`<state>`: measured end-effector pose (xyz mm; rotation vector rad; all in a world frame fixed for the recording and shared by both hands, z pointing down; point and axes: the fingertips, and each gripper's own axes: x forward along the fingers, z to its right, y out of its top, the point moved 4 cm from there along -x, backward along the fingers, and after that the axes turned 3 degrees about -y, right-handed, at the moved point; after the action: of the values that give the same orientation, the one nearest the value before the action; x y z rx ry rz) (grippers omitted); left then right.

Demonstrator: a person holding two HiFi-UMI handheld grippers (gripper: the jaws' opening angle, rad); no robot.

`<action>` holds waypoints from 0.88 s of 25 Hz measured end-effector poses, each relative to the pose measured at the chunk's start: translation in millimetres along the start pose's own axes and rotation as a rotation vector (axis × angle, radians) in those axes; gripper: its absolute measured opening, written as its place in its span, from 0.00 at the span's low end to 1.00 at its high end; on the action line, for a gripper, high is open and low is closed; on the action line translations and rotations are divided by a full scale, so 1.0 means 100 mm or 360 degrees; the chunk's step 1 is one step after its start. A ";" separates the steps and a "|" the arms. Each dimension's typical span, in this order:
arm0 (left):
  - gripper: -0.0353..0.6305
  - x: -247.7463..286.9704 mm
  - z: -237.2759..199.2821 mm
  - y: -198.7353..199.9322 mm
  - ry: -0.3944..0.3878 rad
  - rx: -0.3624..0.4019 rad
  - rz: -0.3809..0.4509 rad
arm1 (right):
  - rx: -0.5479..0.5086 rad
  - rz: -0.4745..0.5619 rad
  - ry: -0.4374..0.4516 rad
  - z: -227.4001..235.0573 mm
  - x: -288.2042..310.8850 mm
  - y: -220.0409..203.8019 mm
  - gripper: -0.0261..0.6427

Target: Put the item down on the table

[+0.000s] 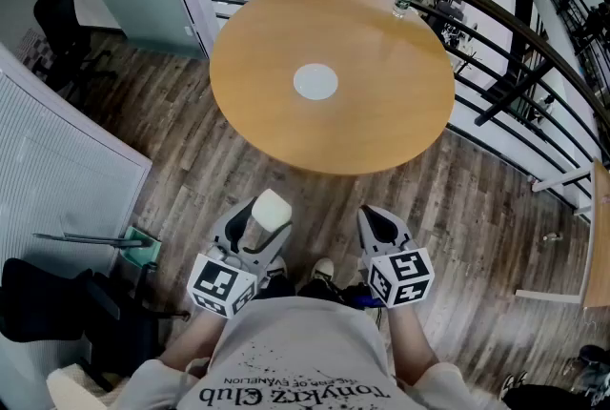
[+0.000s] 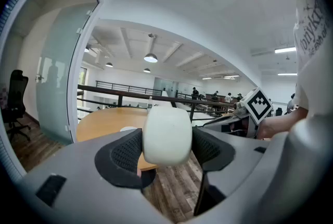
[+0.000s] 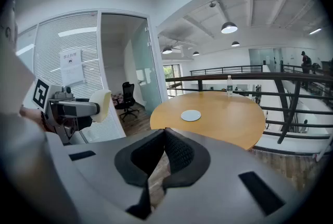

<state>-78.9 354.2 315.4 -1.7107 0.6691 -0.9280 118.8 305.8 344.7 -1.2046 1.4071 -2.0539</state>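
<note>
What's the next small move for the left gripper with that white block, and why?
Probably carry the left gripper forward over the round table: its jaws grip the white block, but it hangs above the wood floor, short of the table's near edge.

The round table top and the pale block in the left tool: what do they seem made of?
The round orange-brown table top: probably wood veneer or laminate; even colour, soft sheen. The cream rounded block: matte, rounded edges, perhaps foam or plastic.
</note>
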 end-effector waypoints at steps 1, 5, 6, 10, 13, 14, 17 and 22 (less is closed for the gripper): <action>0.51 -0.01 -0.01 0.00 0.0000 0.0000 -0.0002 | 0.0000 0.0001 0.0002 -0.01 0.01 0.01 0.08; 0.51 -0.03 -0.02 0.01 0.0000 0.0001 -0.0008 | -0.0003 0.0000 0.0007 -0.05 0.02 0.02 0.08; 0.51 -0.03 -0.01 0.02 0.0000 0.0000 -0.0008 | -0.0004 0.0000 0.0007 -0.05 0.02 0.02 0.08; 0.51 -0.06 -0.03 0.01 0.0002 0.0001 -0.0008 | -0.0015 -0.0002 0.0008 -0.07 0.03 0.02 0.08; 0.51 -0.13 -0.12 0.01 0.0004 0.0004 0.0003 | 0.0008 0.0019 0.0004 -0.14 0.07 0.04 0.08; 0.51 -0.16 -0.16 0.02 0.0005 0.0003 0.0006 | 0.0031 0.0030 0.0002 -0.17 0.09 0.06 0.08; 0.51 -0.27 -0.27 0.02 0.0004 0.0002 0.0015 | 0.0058 0.0043 -0.0022 -0.24 0.15 0.08 0.08; 0.51 -0.46 -0.45 -0.03 -0.0016 0.0017 0.0011 | 0.0065 0.0069 -0.0099 -0.36 0.21 0.13 0.08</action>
<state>-141.6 368.4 313.8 -1.7018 0.6621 -0.9158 75.9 306.6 337.6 -1.2005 1.3446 -1.9889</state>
